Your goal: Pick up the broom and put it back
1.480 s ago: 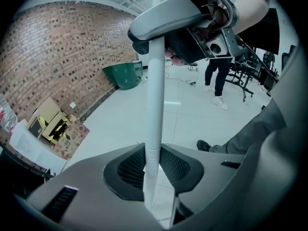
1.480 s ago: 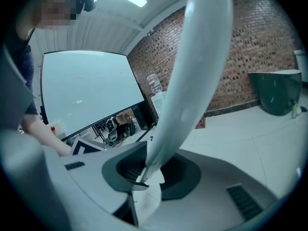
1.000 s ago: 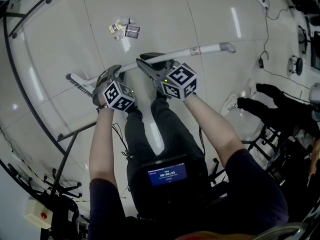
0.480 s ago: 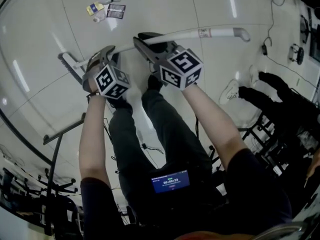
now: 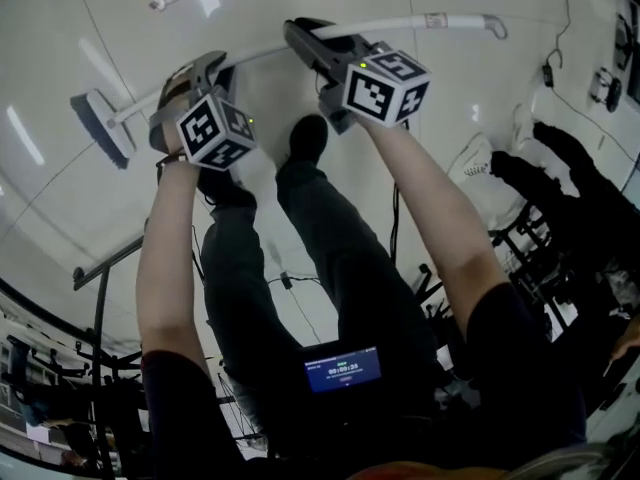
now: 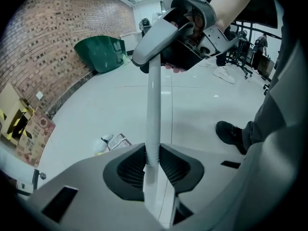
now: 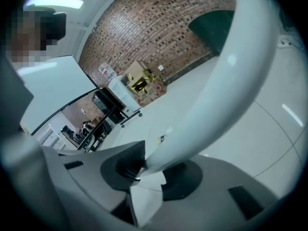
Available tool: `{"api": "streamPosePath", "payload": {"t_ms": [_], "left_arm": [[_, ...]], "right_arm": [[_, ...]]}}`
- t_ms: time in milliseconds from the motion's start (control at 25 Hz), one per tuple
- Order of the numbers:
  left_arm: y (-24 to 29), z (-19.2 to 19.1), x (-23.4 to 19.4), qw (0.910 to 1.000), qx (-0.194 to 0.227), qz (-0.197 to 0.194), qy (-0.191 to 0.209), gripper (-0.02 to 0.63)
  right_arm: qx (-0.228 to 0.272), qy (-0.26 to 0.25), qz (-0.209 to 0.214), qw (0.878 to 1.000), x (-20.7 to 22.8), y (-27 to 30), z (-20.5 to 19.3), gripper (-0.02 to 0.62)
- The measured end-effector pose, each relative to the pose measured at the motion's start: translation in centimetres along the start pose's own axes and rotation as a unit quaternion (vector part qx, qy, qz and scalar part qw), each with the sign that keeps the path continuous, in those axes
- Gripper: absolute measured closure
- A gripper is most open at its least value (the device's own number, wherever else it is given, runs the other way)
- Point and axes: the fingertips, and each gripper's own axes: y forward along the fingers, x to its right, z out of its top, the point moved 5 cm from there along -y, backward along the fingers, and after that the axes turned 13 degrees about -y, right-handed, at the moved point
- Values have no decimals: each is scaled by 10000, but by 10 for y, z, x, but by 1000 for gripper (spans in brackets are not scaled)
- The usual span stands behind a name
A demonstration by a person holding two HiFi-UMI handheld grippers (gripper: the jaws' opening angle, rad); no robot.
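White broom is lying nearly level, low over the glossy floor. Its handle is slanting across the head view just beyond the person's shoes, with the brush head at the left end and the hooked end at far right. Whether the brush is touching the floor, I cannot tell.

Judgement: it is reading as light and stiff. The handle is a long smooth tube, so it is probably slippery under hard pads and inclined to swing from the brush end. Two holds spread along the handle are suiting it, one near the brush and one past the middle.

Left gripper is pinching the handle, both pads pressing on the tube. Right gripper is sitting further up. Its jaws have just been opening, and the tube is lying between the pads with the hold looking slack.

Head view is giving the whole broom and both arms, but not the pads. Left gripper view is showing the tube running up to the right gripper, plus a green bin, a brick wall and litter. Right gripper view is adding cardboard boxes by that wall.
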Motion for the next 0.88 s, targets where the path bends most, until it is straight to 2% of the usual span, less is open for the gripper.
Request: {"api": "streamPosePath", "payload": {"t_ms": [320, 680, 800, 880], "left_arm": [[59, -19, 5, 9998, 67, -106, 125, 518], [96, -33, 24, 9989, -56, -266, 375, 517], [109, -37, 21, 9994, -152, -152, 265, 517], [118, -35, 8, 9996, -203, -70, 179, 515]], "right_arm": [[67, 873, 32, 9962, 59, 34, -51, 456], [78, 1718, -135, 9850, 90, 36, -99, 437], [-54, 1962, -179, 9804, 98, 30, -117, 394], [-326, 1990, -220, 9792, 101, 26, -135, 390]]}}
